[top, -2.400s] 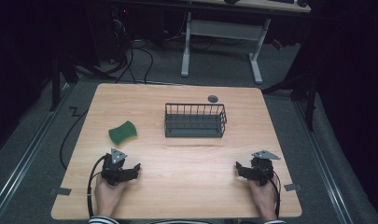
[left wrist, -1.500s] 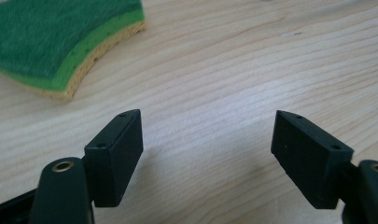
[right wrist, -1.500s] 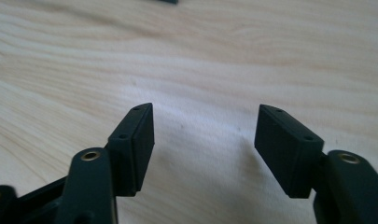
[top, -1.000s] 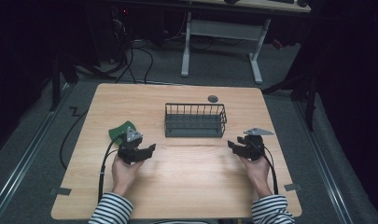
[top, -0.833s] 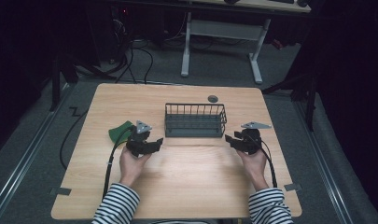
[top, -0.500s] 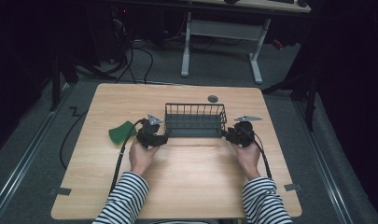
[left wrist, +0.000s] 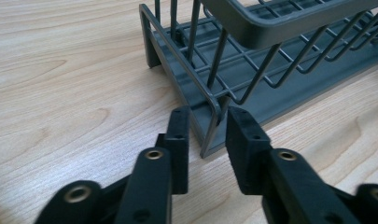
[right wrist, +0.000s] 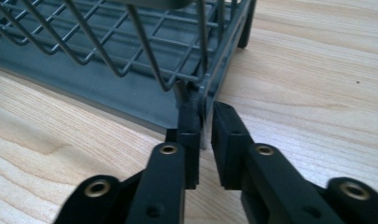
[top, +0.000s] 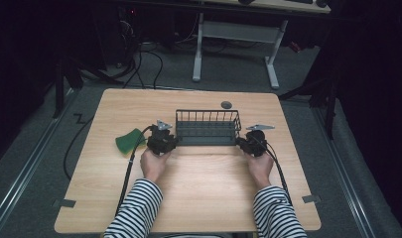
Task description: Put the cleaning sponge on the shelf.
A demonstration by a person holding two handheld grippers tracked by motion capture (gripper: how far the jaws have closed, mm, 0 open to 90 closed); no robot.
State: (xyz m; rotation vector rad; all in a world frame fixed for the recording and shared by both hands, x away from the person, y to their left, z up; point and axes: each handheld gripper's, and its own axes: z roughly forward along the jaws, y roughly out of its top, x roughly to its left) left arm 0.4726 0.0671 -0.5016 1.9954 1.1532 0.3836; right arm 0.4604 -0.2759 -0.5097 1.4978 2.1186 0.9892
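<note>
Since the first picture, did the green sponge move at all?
No. The green sponge sits at the same spot left of the wire basket; the left gripper moved up beside it.

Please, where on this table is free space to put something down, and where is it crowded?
Free: the table near edge between the sleeves, the far strip behind the basket beside the small dark disc, and the far left corner. Crowded: both basket ends with the left gripper, right gripper and sponge.

dark grey wire basket [top: 207, 127], green sponge [top: 129, 141], light wood table [top: 114, 198], black-and-white striped sleeves [top: 136, 210], black grippers [top: 162, 142]
</note>
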